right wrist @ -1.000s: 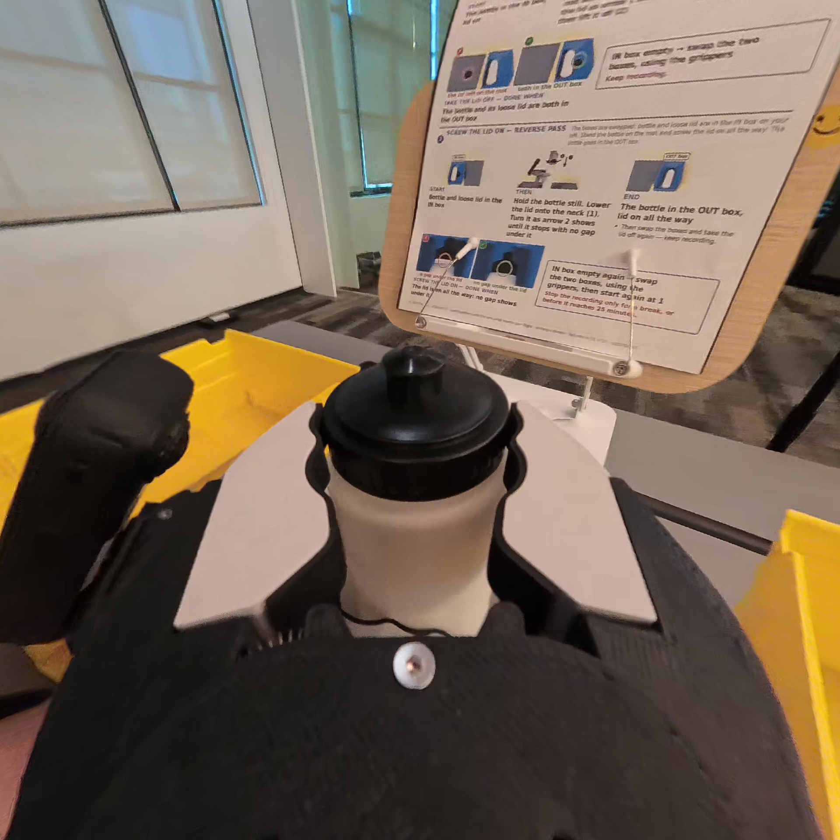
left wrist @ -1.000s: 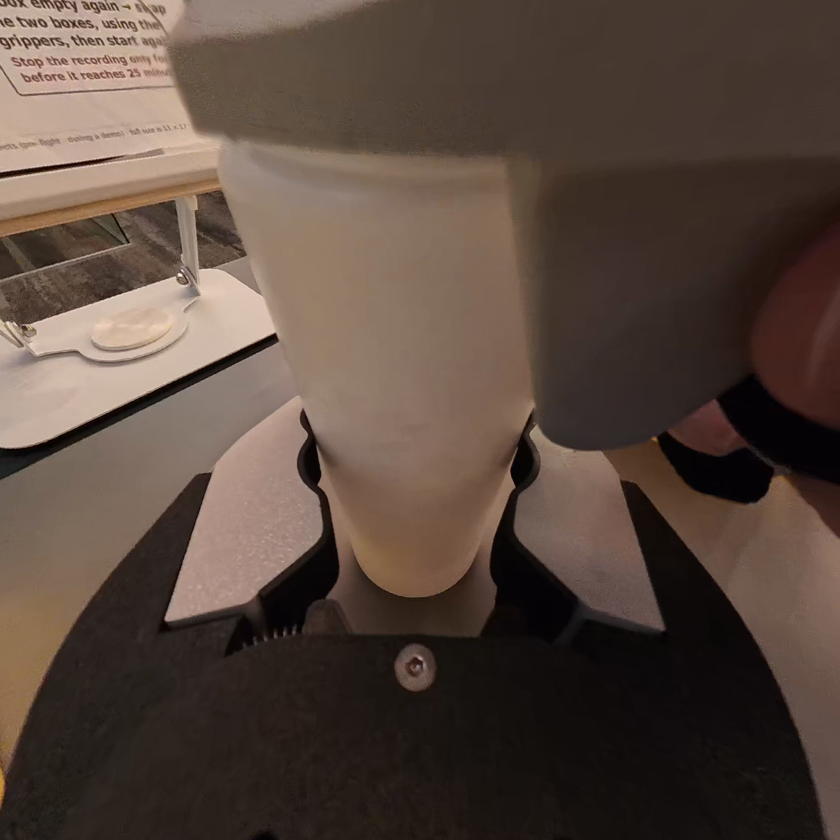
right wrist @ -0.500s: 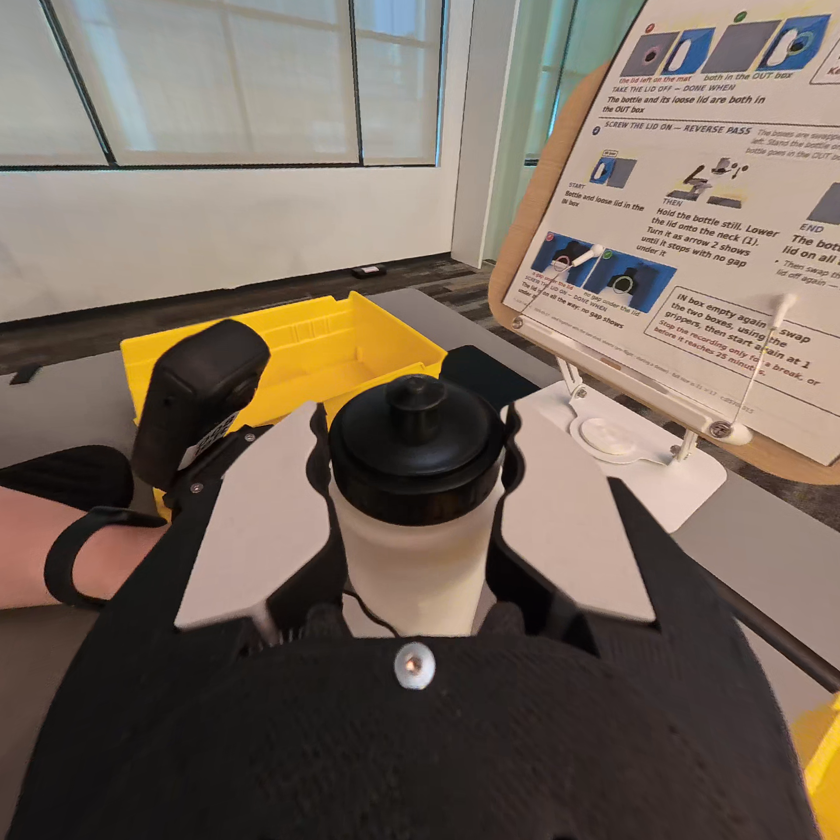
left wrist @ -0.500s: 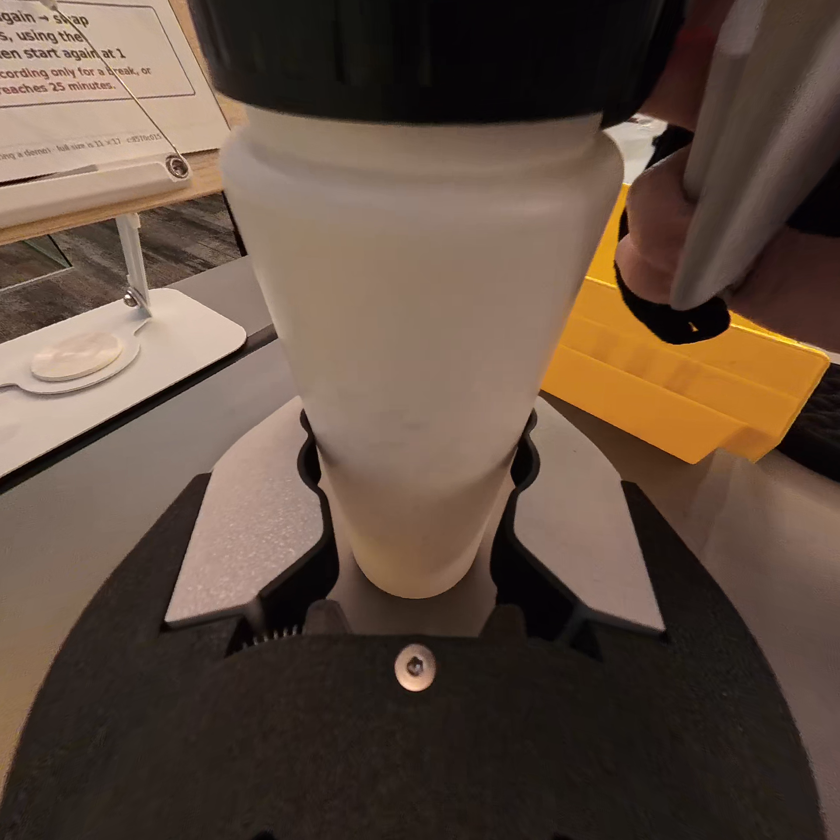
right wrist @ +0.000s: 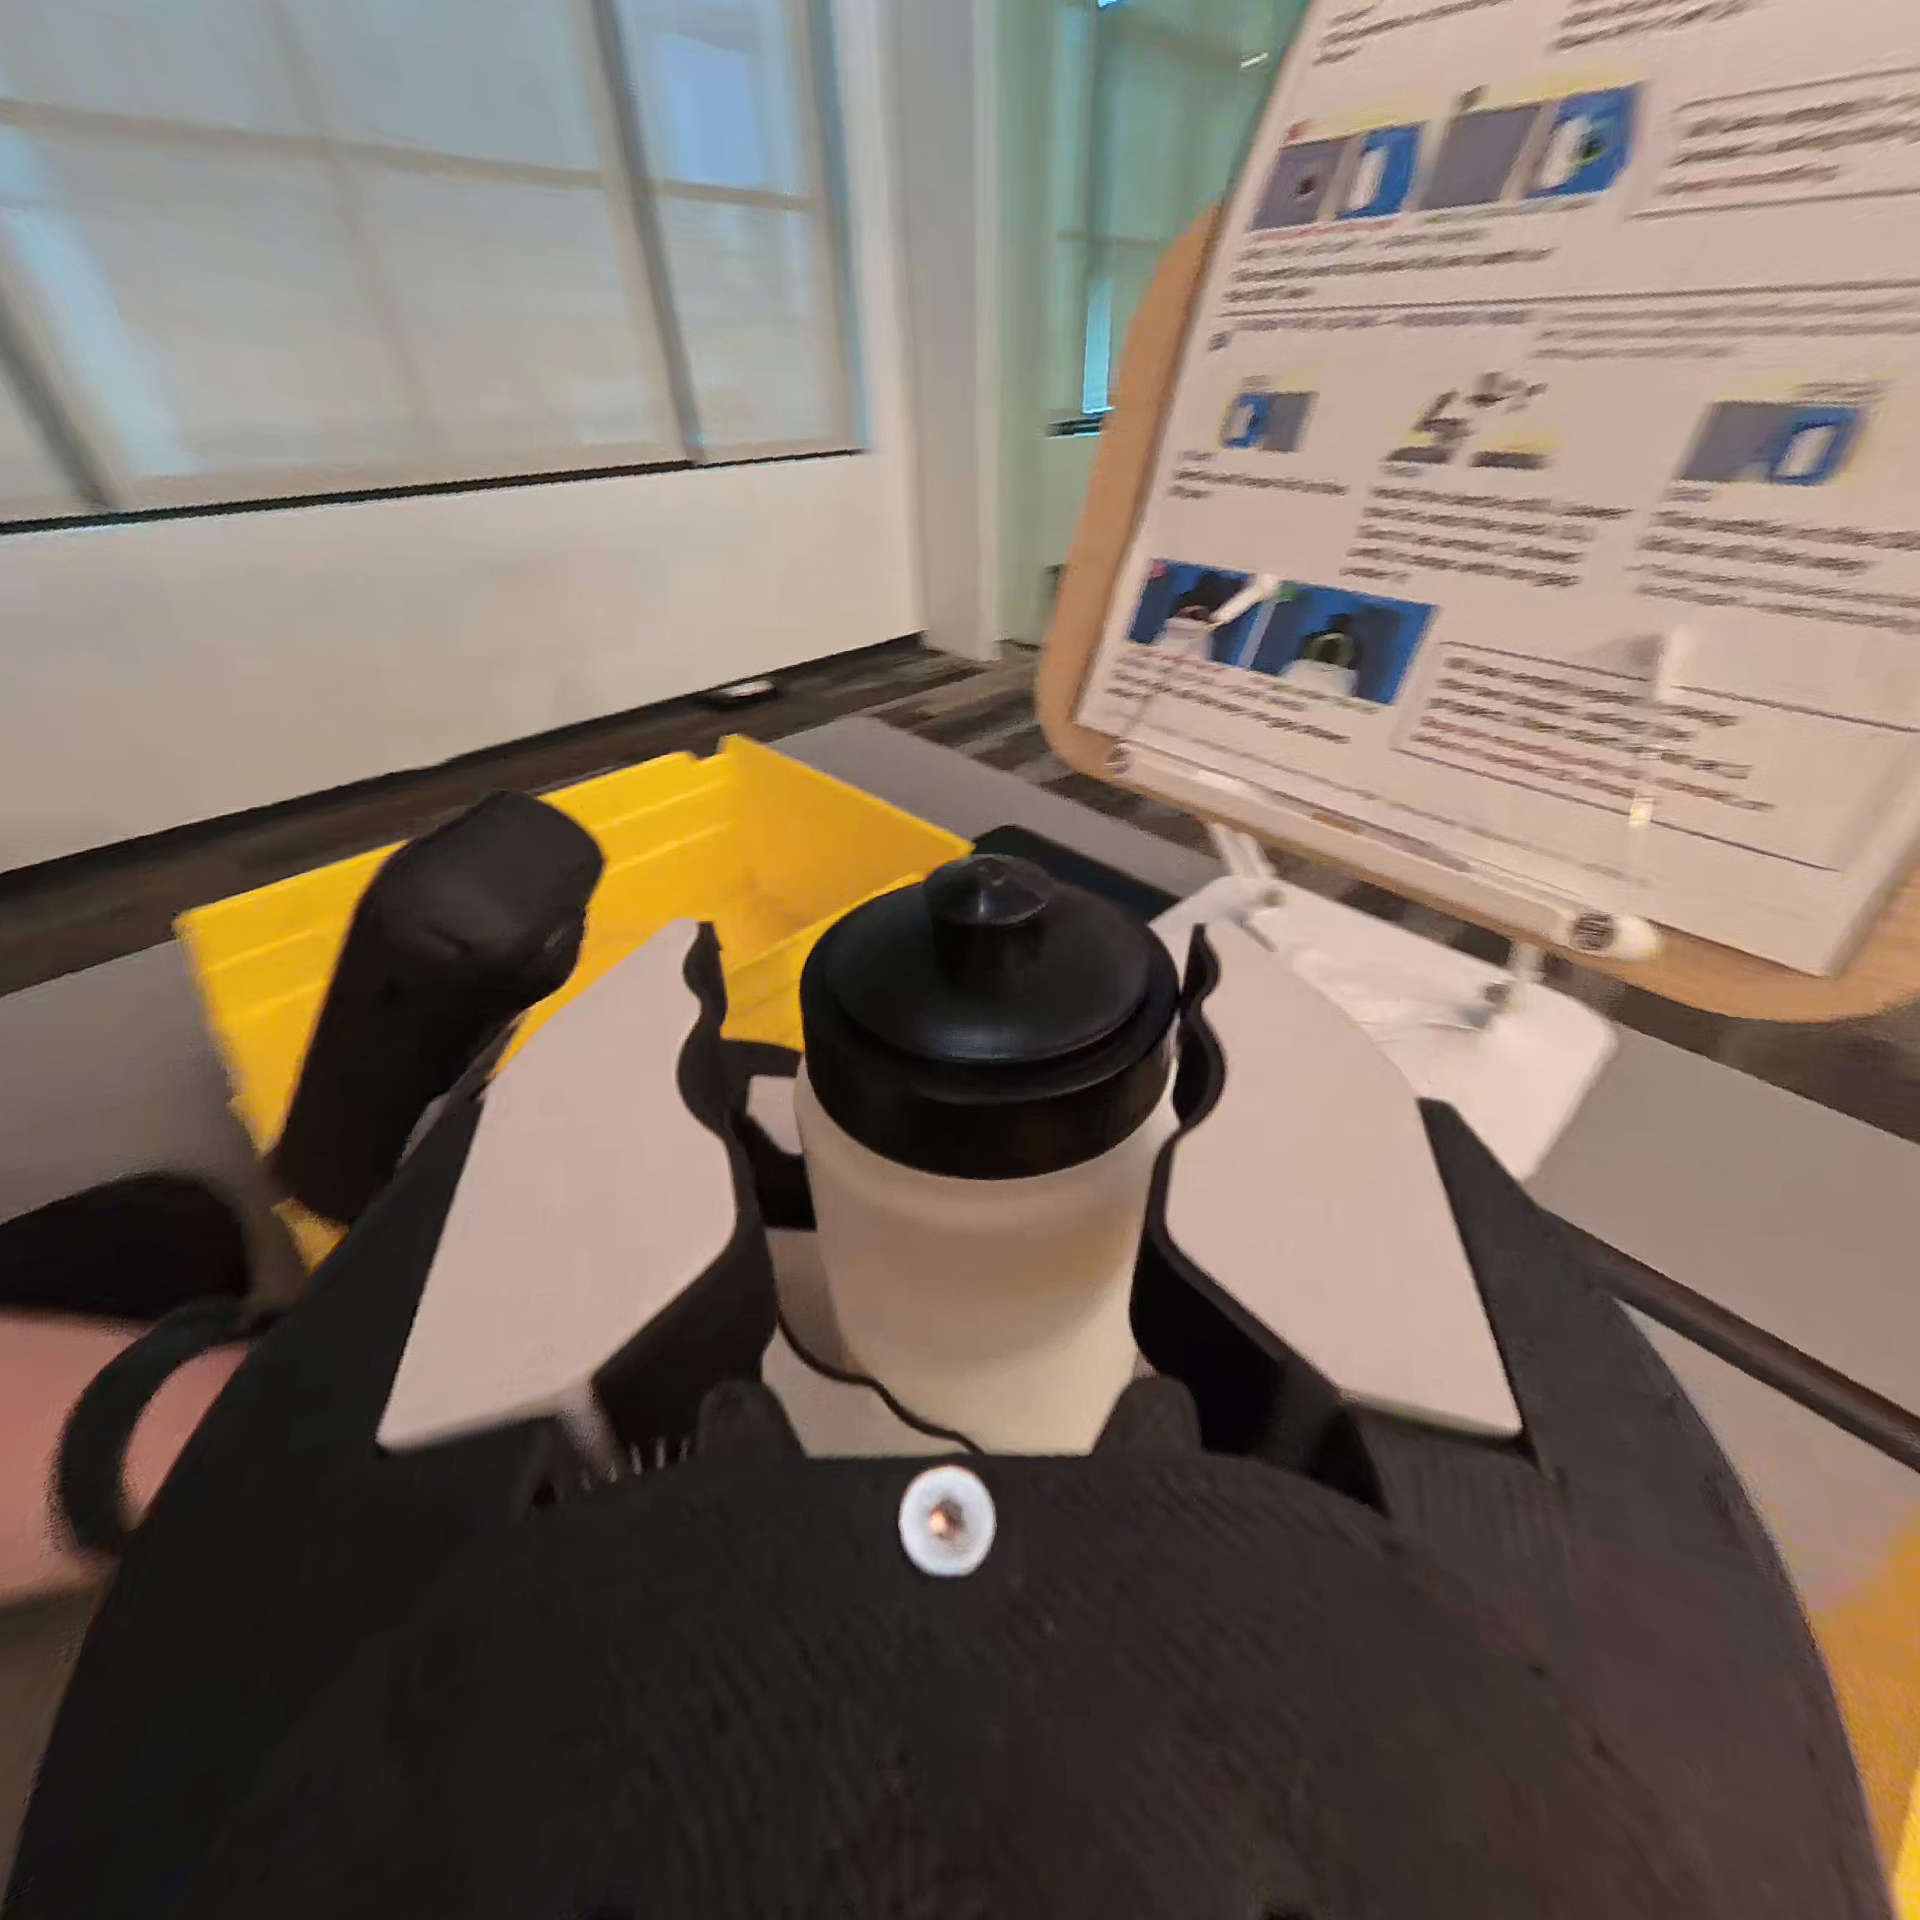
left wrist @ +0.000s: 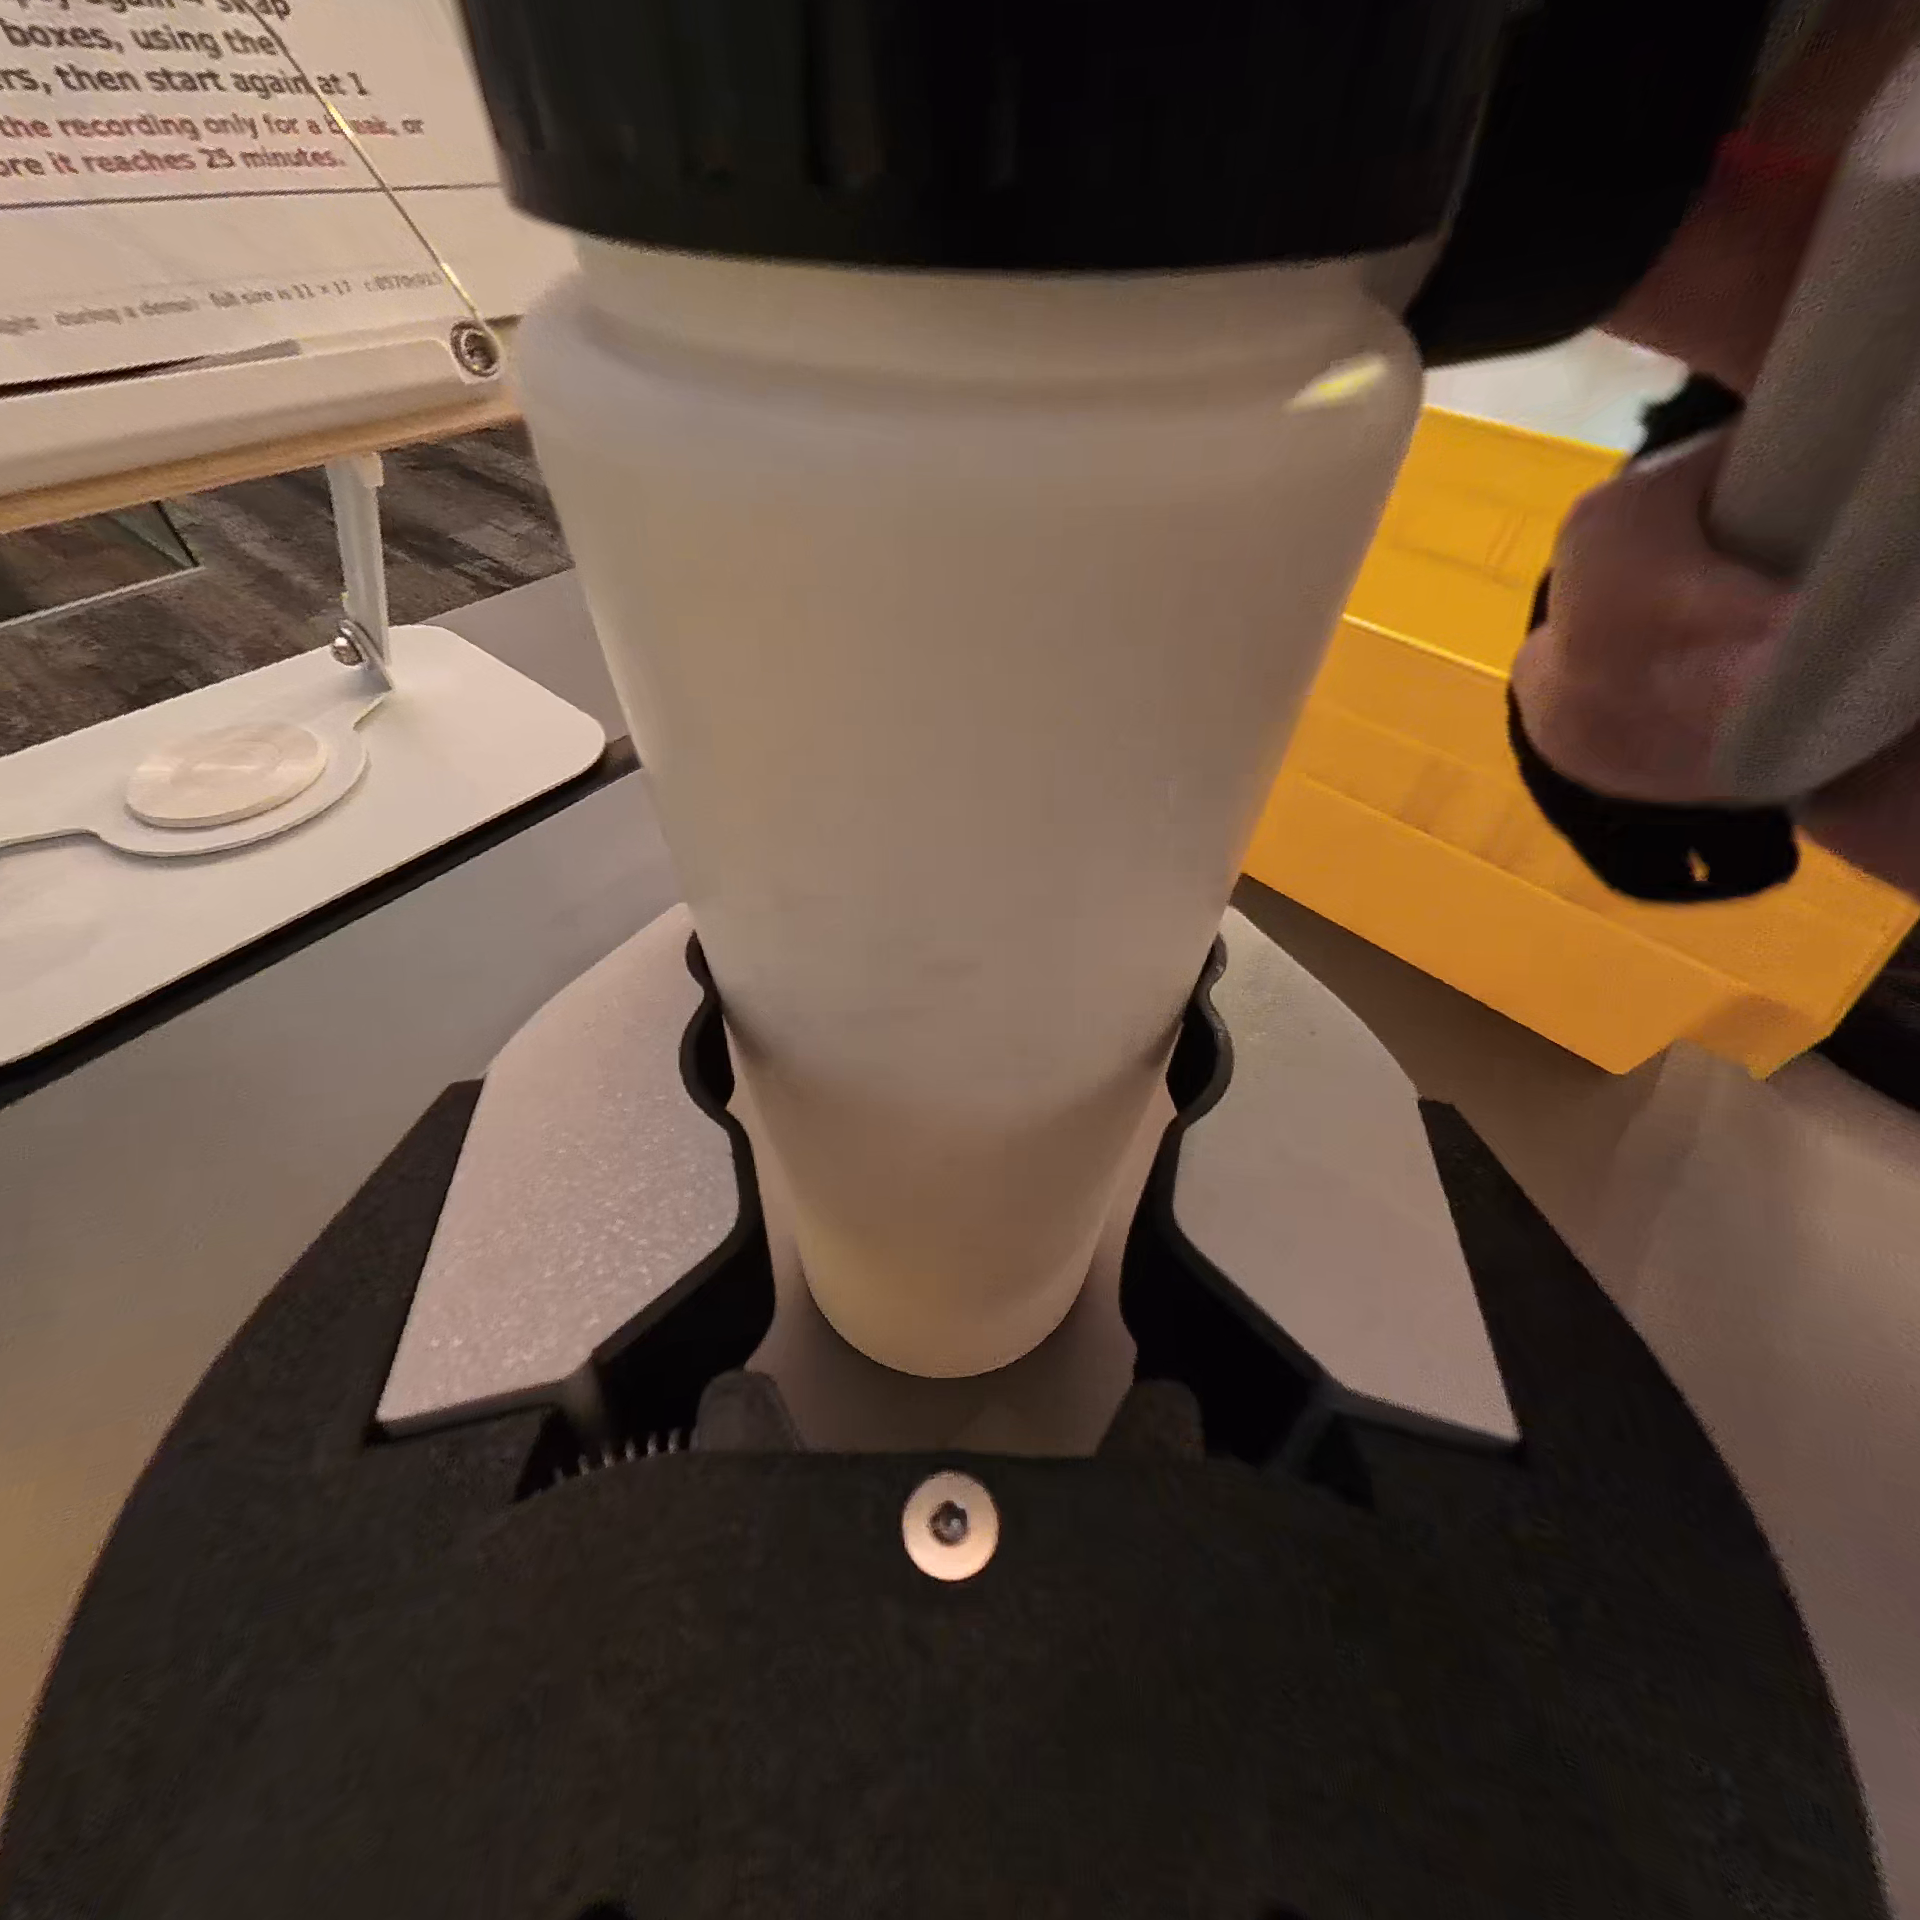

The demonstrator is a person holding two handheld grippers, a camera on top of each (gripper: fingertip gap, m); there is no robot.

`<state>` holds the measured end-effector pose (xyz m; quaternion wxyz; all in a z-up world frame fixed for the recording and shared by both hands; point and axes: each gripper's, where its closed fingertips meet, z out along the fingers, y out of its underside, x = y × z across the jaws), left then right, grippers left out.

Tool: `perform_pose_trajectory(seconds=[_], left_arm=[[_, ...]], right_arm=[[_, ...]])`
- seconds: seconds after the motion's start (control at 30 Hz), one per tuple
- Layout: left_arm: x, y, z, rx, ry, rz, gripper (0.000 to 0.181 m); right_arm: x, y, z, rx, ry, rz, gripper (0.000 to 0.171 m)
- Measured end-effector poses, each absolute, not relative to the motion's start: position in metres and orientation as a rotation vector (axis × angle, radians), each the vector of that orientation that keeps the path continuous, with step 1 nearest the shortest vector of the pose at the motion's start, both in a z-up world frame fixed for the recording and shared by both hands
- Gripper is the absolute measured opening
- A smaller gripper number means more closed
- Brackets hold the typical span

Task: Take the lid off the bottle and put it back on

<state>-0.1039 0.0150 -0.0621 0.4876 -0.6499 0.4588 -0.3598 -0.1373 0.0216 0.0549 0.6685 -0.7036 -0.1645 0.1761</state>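
Observation:
A white bottle [left wrist: 966, 675] stands upright with its black nozzle lid [left wrist: 987, 125] on. My left gripper [left wrist: 954, 966] is shut on the bottle's lower body. In the right wrist view my right gripper [right wrist: 945, 935] stands around the lid [right wrist: 987, 1039] from above the bottle [right wrist: 966, 1268]. Its jaws are slightly open: the right finger is at the lid's rim and a gap shows on the left side. The right gripper's grey finger [left wrist: 1818, 416] and the hand holding it show at the upper right of the left wrist view.
A yellow bin [left wrist: 1455, 831] sits right of the bottle on the grey table [left wrist: 208, 1195]; another yellow bin [right wrist: 727, 852] lies behind the left gripper's black handle [right wrist: 436, 987]. An instruction board [right wrist: 1558, 468] stands on a white base [left wrist: 260, 779] at the back.
My right gripper swung around the lid, then its jaws widened, leaving a gap on the lid's left side. The left gripper kept its hold on the bottle.

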Motion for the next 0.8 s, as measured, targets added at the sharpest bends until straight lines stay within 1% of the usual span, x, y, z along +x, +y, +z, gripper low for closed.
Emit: perform_pose_trajectory(seconds=[0.1,0.17,0.2,0.3,0.33,0.43,0.57,0.67,0.7,0.8], left_arm=[[-0.100,0.008,-0.062,-1.551,1.156,-0.908,0.084],[-0.096,0.001,-0.062,-1.524,1.191,-0.940,0.084],[-0.095,-0.002,-0.062,-1.515,1.204,-0.951,0.084],[-0.094,-0.005,-0.062,-1.505,1.216,-0.954,0.084],[-0.094,-0.004,-0.062,-1.512,1.209,-0.945,0.084],[-0.098,0.005,-0.063,-1.559,1.149,-0.886,0.084],[-0.106,0.017,-0.063,-1.617,1.077,-0.808,0.084],[-0.108,0.019,-0.062,-1.613,1.066,-0.824,0.084],[-0.108,0.018,-0.062,-1.602,1.076,-0.845,0.084],[-0.103,0.012,-0.062,-1.557,1.135,-0.894,0.084]], right_arm=[[-0.127,0.014,0.056,-1.620,-0.438,0.545,0.084],[-0.127,0.005,0.054,-1.645,-0.523,0.591,0.080],[-0.127,0.003,0.051,-1.659,-0.561,0.574,0.080],[-0.123,0.001,0.045,-1.671,-0.654,0.424,0.071],[-0.123,0.001,0.045,-1.676,-0.657,0.397,0.071],[-0.123,0.009,0.044,-1.715,-0.530,0.374,0.071],[-0.127,0.019,0.041,-1.735,-0.218,0.281,0.071],[-0.132,0.022,0.041,-1.720,-0.207,0.158,0.070],[-0.132,0.022,0.041,-1.726,-0.244,0.159,0.071],[-0.136,0.019,0.048,-1.690,-0.366,0.339,0.084]])
